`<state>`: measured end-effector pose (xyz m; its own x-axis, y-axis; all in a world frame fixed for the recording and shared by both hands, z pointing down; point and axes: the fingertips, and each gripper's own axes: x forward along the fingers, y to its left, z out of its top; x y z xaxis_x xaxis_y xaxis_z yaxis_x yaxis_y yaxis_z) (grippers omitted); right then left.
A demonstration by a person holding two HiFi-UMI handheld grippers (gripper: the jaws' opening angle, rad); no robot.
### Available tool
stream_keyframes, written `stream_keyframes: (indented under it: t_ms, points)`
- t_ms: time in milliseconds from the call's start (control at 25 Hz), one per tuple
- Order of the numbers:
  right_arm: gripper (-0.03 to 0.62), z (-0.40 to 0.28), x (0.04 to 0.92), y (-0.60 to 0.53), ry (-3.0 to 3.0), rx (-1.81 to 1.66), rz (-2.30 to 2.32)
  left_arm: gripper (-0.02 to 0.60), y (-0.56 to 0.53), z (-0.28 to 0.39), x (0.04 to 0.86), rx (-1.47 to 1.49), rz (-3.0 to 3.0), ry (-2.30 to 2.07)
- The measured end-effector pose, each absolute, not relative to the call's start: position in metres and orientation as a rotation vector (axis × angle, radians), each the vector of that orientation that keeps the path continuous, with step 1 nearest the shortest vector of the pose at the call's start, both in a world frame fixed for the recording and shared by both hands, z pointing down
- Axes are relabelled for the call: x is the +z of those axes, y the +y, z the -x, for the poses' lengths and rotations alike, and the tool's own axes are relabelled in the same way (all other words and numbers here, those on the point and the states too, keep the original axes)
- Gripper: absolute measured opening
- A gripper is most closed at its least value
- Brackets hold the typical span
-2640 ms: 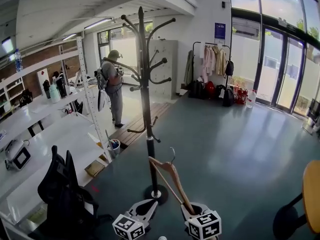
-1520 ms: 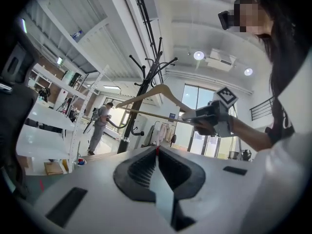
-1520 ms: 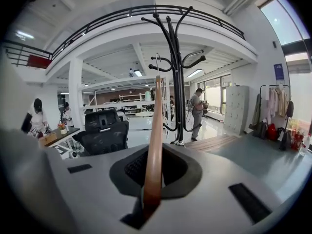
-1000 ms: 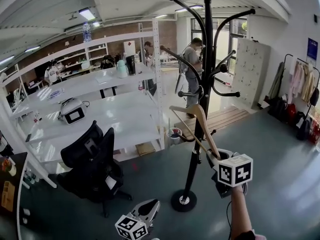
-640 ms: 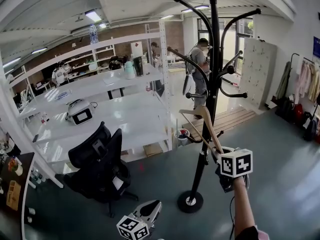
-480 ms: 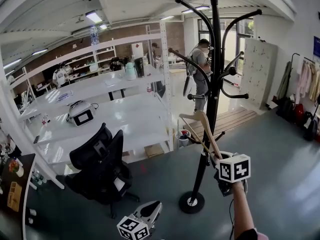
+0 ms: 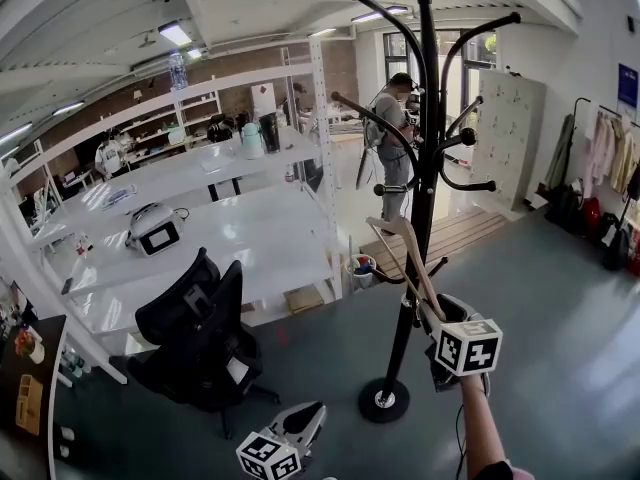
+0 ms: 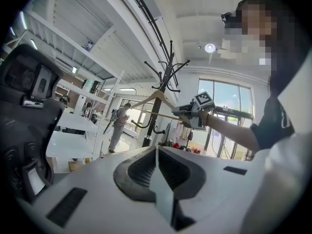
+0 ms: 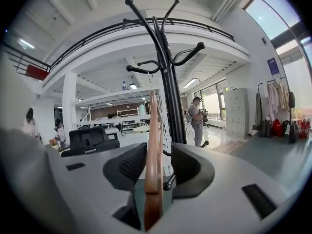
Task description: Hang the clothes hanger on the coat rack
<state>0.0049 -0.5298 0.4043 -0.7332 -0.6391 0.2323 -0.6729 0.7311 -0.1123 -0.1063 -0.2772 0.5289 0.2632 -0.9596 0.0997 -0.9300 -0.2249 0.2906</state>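
Clothes hanger (image 9: 153, 145) stands upright between the pads of the right gripper (image 7: 436, 318) — the jaws have just been opening and neither pad presses it — its wooden arm rising just beside the coat rack (image 7: 425, 168); the left gripper (image 7: 300, 426) hangs low, jaws together, empty

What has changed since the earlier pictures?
The right gripper raised the wooden hanger to the lower hooks of the coat rack; its jaws have just been opening, with the hanger between them, unclamped. The left gripper stayed low and shut.
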Motion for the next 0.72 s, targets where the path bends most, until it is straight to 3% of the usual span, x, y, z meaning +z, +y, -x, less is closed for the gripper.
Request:
stream_keyframes:
  t_ms: [720]
  points:
    - [0.137, -0.04, 0.393, -0.441, -2.807, 0.339, -1.237, 0.003, -0.294, 0.114, 0.539, -0.128, -2.366, -1.529]
